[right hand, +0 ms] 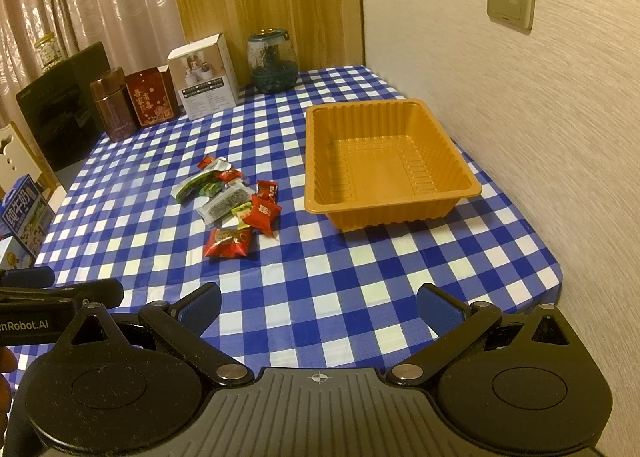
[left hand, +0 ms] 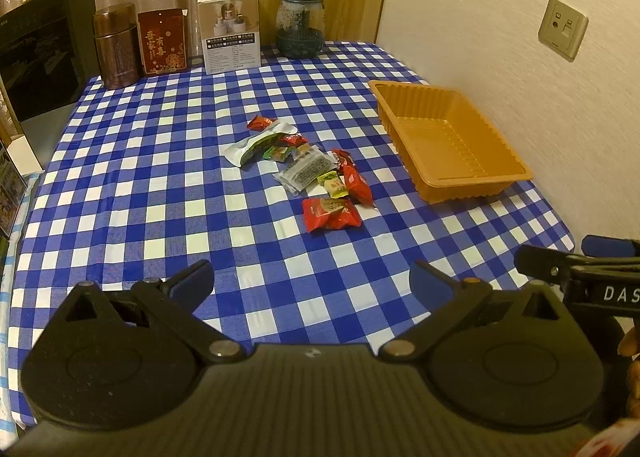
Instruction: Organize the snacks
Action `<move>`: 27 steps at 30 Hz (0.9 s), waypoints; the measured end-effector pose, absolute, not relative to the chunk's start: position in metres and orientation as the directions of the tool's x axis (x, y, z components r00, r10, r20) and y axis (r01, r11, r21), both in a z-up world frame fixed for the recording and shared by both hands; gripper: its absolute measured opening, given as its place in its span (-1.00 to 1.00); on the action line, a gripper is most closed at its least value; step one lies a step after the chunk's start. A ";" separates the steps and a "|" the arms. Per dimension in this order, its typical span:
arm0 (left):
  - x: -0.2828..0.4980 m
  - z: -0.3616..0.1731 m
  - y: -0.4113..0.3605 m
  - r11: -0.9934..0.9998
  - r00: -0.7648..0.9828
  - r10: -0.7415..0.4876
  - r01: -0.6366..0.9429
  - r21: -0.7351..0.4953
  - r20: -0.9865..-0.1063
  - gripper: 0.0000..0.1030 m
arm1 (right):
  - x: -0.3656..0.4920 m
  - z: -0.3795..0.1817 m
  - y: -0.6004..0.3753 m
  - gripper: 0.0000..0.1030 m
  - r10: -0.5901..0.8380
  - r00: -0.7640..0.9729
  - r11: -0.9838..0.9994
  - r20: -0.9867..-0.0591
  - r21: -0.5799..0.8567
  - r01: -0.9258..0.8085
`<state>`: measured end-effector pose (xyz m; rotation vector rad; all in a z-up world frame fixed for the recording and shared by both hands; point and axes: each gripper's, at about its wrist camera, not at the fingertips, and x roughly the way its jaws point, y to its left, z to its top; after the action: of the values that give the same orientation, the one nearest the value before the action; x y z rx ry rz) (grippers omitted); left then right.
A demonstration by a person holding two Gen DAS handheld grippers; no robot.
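You are hovering both wide-open, empty claws, left claw (left hand: 312, 281) and right claw (right hand: 319, 307), low in frame; take the nearest red packet (right hand: 227, 243) first, then the tray (right hand: 316, 204).

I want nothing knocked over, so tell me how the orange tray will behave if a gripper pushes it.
The orange tray looks like thin ribbed plastic and has nothing in it, so it is probably light and would slide easily on the checked tablecloth. Its walls may flex if pinched. It sits wide and low, so tipping seems unlikely.
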<state>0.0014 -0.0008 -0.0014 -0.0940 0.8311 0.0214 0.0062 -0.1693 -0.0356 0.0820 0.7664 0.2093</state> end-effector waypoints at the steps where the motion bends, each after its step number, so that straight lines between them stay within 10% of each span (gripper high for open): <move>1: 0.001 -0.002 -0.001 0.996 0.675 -0.018 -0.056 -0.075 -0.738 1.00 | 0.006 -0.035 -0.169 1.00 0.218 0.701 0.976 -0.679 0.149 -0.158; 27: 0.001 -0.002 -0.001 0.995 0.675 -0.019 -0.057 -0.077 -0.738 1.00 | 0.007 -0.034 -0.169 1.00 0.218 0.701 0.976 -0.679 0.151 -0.157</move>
<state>0.0015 -0.0010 -0.0020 -0.0966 0.8300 0.0213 0.0073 -0.1687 -0.0338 0.0831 0.7665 0.2092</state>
